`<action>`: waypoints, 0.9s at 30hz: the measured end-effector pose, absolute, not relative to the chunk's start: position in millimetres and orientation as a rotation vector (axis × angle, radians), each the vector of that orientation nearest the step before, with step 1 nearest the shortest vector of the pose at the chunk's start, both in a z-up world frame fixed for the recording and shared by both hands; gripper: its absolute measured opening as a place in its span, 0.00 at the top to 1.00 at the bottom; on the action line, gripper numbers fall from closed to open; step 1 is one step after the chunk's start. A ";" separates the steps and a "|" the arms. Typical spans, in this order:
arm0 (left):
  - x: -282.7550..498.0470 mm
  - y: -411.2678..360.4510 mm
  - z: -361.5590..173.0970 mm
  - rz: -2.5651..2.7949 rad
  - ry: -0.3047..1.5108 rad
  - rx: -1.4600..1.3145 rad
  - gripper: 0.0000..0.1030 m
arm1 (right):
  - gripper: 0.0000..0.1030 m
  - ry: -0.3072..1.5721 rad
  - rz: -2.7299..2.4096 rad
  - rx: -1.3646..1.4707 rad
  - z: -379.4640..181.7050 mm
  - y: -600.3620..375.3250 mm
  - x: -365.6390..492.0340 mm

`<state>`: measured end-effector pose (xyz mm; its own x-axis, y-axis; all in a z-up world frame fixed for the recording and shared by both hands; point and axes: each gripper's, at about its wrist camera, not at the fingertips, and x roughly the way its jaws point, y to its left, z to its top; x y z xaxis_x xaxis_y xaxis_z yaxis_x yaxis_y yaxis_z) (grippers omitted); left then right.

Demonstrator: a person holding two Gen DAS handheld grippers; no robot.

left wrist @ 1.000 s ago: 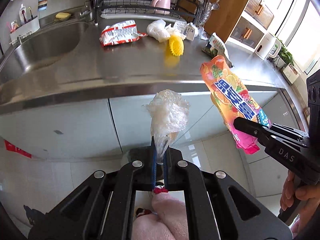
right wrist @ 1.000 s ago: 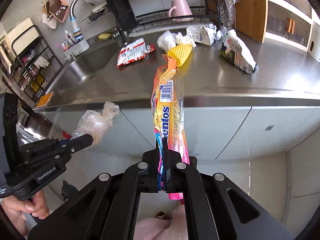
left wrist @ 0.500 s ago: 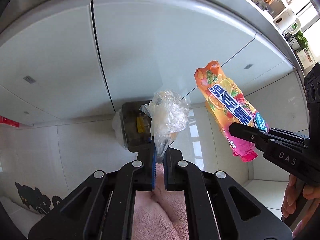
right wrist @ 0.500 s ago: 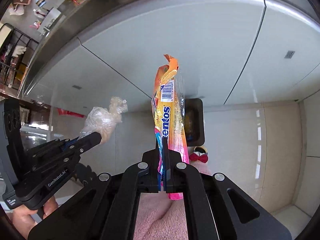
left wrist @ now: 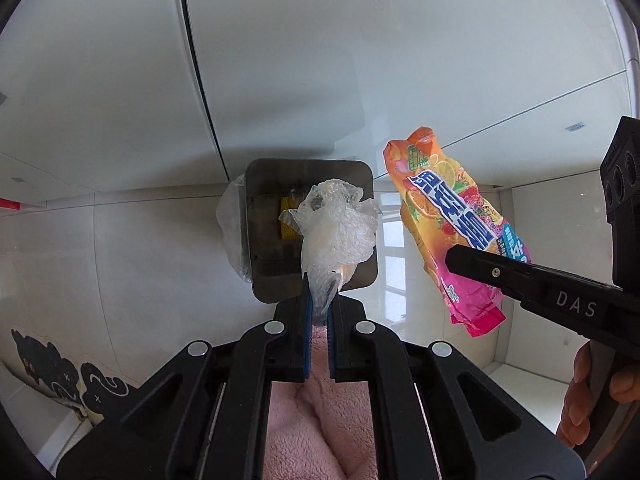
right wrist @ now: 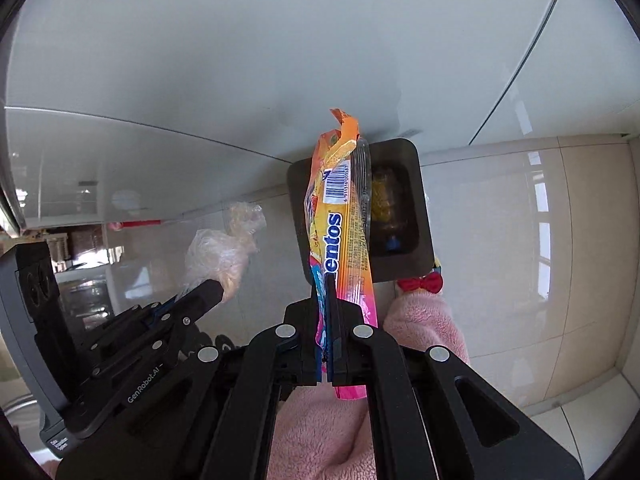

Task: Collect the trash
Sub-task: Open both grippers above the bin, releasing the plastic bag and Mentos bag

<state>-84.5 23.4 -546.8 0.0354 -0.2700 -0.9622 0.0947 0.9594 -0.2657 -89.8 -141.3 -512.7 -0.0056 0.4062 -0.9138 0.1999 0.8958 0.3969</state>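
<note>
My left gripper is shut on a crumpled clear plastic wrap, held right over the square dark trash bin on the floor. My right gripper is shut on a long orange and pink candy bag, which hangs upright in front of the same bin. In the left wrist view the candy bag and right gripper sit to the right of the bin. In the right wrist view the left gripper with the plastic wrap is at the left. Yellow trash lies inside the bin.
White cabinet doors rise behind the bin. The floor is glossy beige tile. Pink fluffy slippers with a red bow stand just below the bin. A clear bag liner bulges at the bin's left side. A hand holds the right gripper.
Both grippers have dropped from counter height toward the floor and tilted downward. The counter has left view, and the bin is much closer under the held trash.
</note>
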 end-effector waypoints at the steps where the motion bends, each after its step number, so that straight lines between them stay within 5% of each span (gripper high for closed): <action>1: -83.0 22.6 -553.1 -0.282 1.517 -0.140 0.96 | 0.97 1.594 0.170 0.488 -519.1 -140.8 -86.2; 13: -62.5 14.1 -587.1 -0.293 1.559 -0.144 0.92 | 0.94 1.643 0.155 0.512 -560.7 -139.0 -66.0; 18: -59.4 17.1 -586.0 -0.302 1.568 -0.161 0.75 | 0.94 1.633 0.156 0.532 -557.7 -141.3 -61.9; 25: -55.7 14.8 -575.6 -0.307 1.558 -0.167 0.64 | 0.92 1.633 0.142 0.542 -554.6 -143.3 -56.0; 26: -57.6 16.1 -575.3 -0.308 1.555 -0.167 0.62 | 0.86 1.634 0.136 0.543 -555.2 -144.1 -54.8; 27: -58.2 16.2 -572.8 -0.309 1.552 -0.166 0.60 | 0.64 1.632 0.135 0.551 -554.4 -145.0 -54.8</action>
